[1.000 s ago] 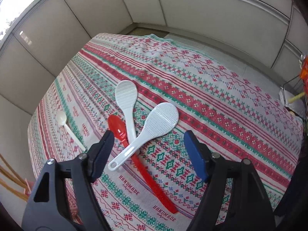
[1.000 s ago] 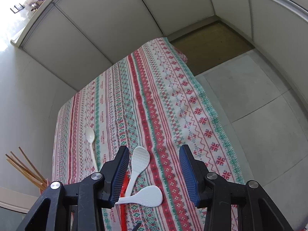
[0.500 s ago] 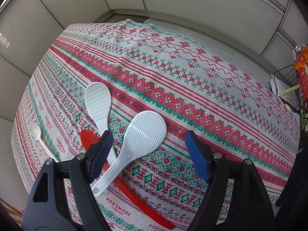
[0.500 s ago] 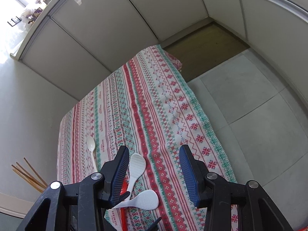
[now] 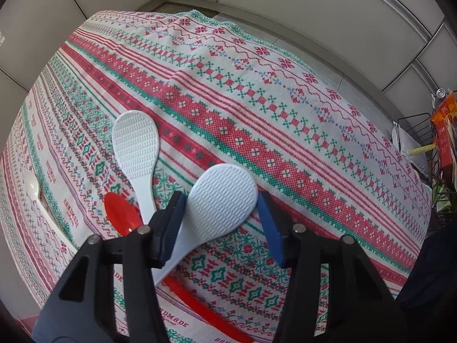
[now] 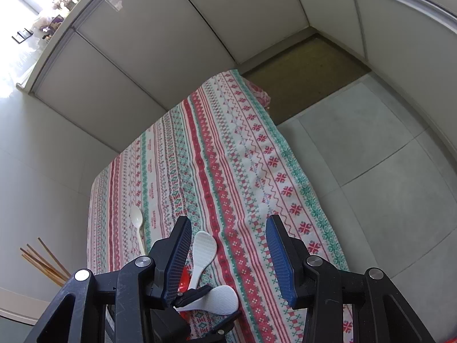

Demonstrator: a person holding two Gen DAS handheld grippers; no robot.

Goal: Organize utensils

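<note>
On the patterned tablecloth, a small white spoon is seen far left of the near rice paddle. A red spoon and a second rice paddle are laid just left of it. The left hand-held gripper is being closed around its head, the pads not yet pressing. The right hand-held gripper is held half open and empty above it.

red spoon handle: partly hidden | wire basket: cut off right
</note>
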